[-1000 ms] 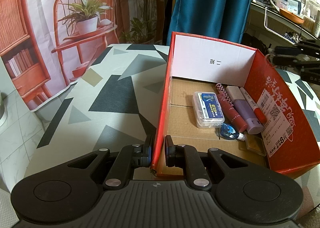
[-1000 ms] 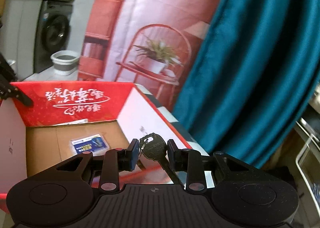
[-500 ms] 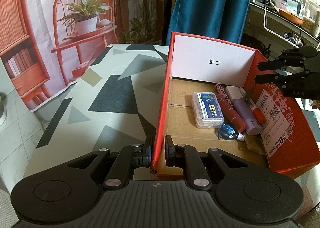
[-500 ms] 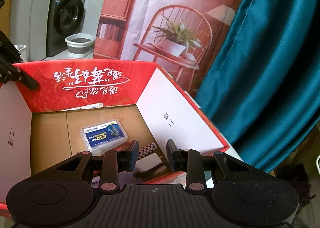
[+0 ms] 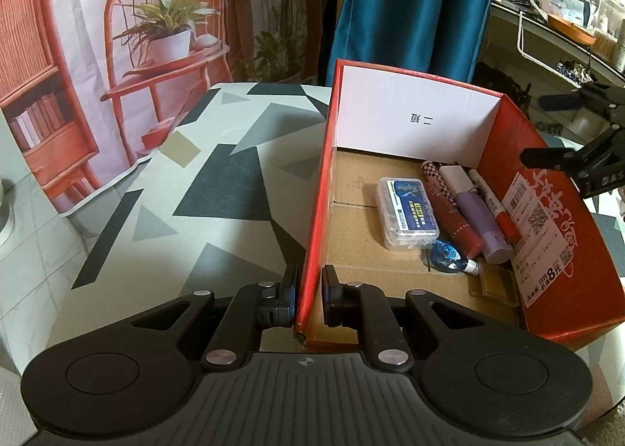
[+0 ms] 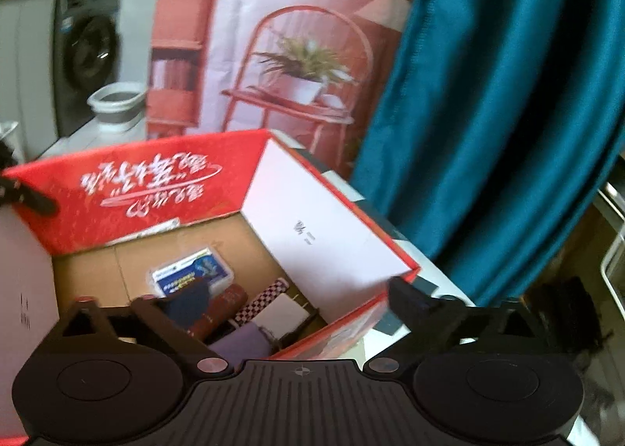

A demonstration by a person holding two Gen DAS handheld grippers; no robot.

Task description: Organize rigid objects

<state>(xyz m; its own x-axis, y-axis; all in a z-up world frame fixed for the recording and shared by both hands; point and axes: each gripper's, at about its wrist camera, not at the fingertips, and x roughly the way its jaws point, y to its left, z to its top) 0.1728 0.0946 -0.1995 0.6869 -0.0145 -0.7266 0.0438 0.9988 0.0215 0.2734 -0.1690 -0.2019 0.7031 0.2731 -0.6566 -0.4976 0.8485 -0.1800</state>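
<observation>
A red cardboard box [image 5: 547,219] stands on the patterned table. My left gripper [image 5: 309,291] is shut on its near left wall. Inside lie a clear case with a blue label [image 5: 406,213], a red checkered tube [image 5: 449,207], a purple and white tube [image 5: 478,215], a red-tipped marker [image 5: 494,207] and a small blue bottle [image 5: 449,256]. My right gripper [image 6: 297,297] hovers over the box's right side, its jaws opening wide, with nothing held between them. From the left wrist view the right gripper [image 5: 533,129] shows at the box's right wall. No keys are clearly visible.
The table top [image 5: 218,188] with grey and black shapes spreads left of the box. A teal curtain [image 6: 488,94] and a printed backdrop [image 5: 117,35] hang behind. A cluttered shelf [image 5: 566,24] stands at the far right, and a washing machine [image 6: 82,47] sits beyond the box.
A second ago my right gripper was shut on a bunch of keys. It dipped over the box, its jaws spread wide, and the keys are gone from them. The left gripper kept still.
</observation>
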